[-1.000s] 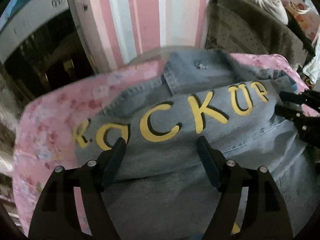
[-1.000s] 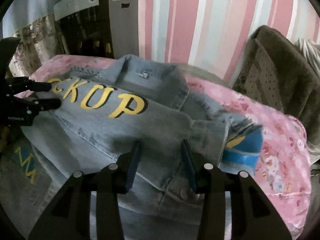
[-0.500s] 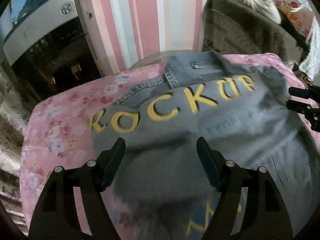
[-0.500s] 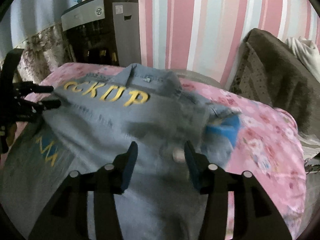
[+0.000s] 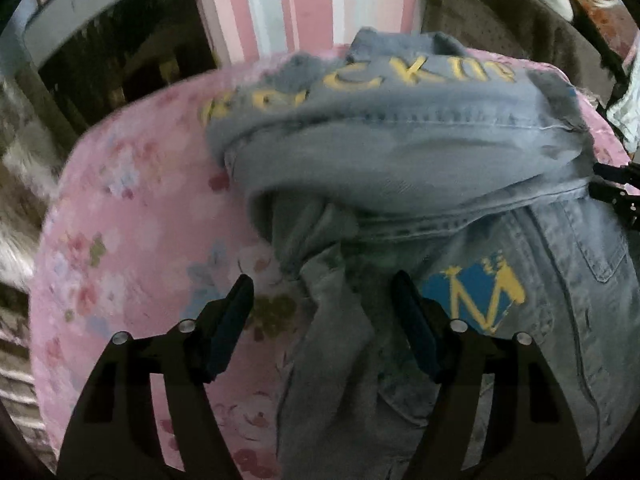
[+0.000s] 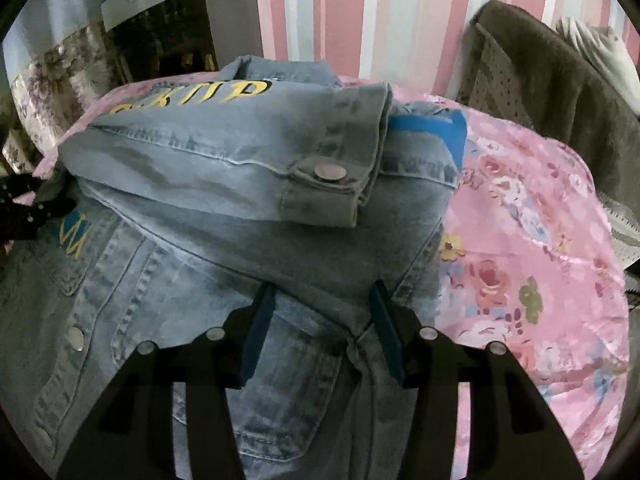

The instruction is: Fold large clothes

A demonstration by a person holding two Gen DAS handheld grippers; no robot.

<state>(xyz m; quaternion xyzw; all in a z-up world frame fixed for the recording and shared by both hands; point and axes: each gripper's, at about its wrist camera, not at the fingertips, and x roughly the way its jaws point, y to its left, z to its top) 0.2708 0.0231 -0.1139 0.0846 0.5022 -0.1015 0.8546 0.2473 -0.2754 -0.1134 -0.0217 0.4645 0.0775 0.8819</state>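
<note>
A light blue denim jacket (image 5: 420, 168) lies bunched on a pink floral sheet (image 5: 132, 248). Its yellow lettering (image 5: 404, 76) is at the far end and a blue patch with a yellow M (image 5: 474, 296) is near. My left gripper (image 5: 322, 300) is open above the jacket's left edge, with a loose denim fold and bare sheet between its fingers. In the right wrist view a buttoned cuff (image 6: 330, 172) lies across the jacket (image 6: 192, 208). My right gripper (image 6: 322, 316) is open over the denim near the jacket's right edge, pads not pressing. Each gripper shows at the other view's edge.
A pink and white striped wall (image 6: 360, 20) stands behind the sheet (image 6: 532, 240). A dark brown blanket (image 6: 560, 92) drapes over something at the back right. A grey cabinet with dark shelves (image 6: 160, 28) stands at the back left.
Both grippers have drawn back toward the near side, so the lettering now sits farther away. The M patch, a chest pocket and the buttoned cuff have come into view.
</note>
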